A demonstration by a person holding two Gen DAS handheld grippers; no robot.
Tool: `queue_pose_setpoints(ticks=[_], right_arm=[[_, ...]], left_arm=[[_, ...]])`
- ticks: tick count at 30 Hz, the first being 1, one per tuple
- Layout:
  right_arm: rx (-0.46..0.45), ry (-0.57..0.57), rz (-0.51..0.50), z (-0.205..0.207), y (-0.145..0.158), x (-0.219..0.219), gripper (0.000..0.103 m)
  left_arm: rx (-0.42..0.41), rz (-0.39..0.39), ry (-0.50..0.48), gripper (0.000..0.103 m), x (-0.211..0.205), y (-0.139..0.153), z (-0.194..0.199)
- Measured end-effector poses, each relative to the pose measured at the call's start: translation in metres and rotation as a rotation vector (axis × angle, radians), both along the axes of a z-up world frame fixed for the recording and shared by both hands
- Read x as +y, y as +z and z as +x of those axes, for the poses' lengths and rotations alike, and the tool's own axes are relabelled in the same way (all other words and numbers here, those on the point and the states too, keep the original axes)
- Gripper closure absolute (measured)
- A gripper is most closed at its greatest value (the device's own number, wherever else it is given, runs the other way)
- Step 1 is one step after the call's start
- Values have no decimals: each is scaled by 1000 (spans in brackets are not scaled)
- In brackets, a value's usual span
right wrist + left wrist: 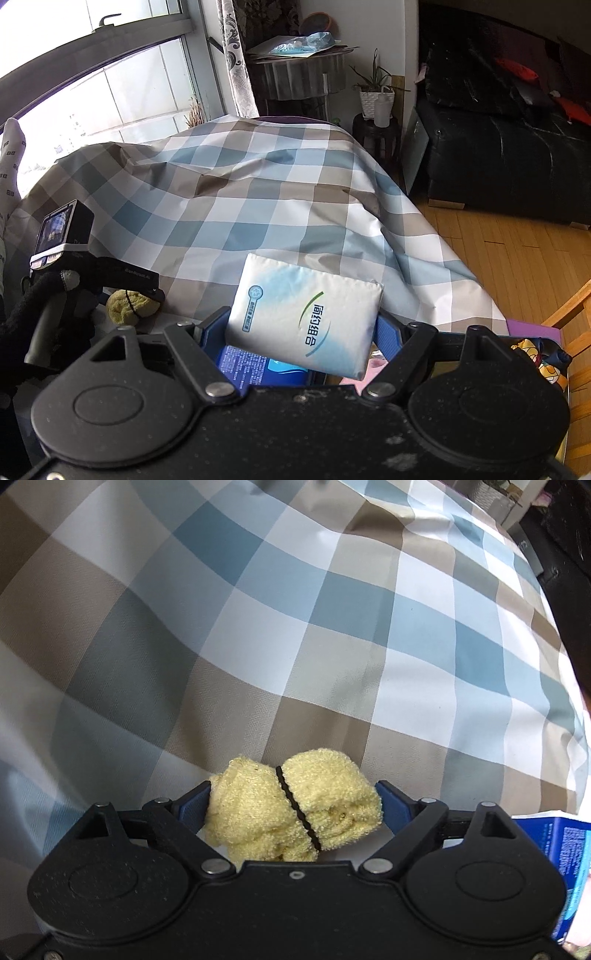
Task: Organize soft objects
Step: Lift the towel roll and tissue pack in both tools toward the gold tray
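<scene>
The blue, white and tan checked cloth [258,627] is covering the whole work surface, spreading from the near edge up toward twelve o'clock in both wrist views, with soft folds running across it. At about two o'clock in the right wrist view a black sofa [509,147] is standing on the wooden plank floor [517,258], well apart from the cloth.

The white soft plastic pack with a blue-green swirl and printed characters [306,325] is sitting between the blue pads of the right gripper [299,328], tilted, its top corner pointing toward eleven o'clock. Both pads are touching its sides, so the right gripper is gripping the pack. Just under it a blue printed package [243,369] is lying partly hidden.

The rolled pale-yellow terry towel bound by a thin black band [295,808] is resting on the cloth between the fingers of the left gripper [293,805]. The right finger is standing a little clear of the roll; at the left finger I cannot tell whether it is touching. That gripper is standing wide, its jaws loose about the roll. In the right wrist view the same roll is showing at nine o'clock, under the left gripper, which a dark-gloved hand [48,291] is holding.
</scene>
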State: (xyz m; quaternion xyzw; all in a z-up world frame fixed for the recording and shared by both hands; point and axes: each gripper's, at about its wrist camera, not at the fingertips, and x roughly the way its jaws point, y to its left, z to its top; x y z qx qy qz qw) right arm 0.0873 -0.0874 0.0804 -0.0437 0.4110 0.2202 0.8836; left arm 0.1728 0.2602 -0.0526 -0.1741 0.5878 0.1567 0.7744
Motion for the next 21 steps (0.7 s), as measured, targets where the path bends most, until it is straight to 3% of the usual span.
queue_pose_setpoints(ticks=[4,7,11,21], right_arm=[[1,-11,-3,3,0,0,25],[-1,-21,-5,5,1,-3,25],[-9,-41,-6,7,2,-11,25],[-25,-171,10,27,12,-69,25]], left_arm=[[12,21,-43,17,-8,-2,2],[6,43,-60,28,-11,0,1],[-18,14,-38,40,-6,6,-2],[-103,-26,12,45,-3,31,-14]])
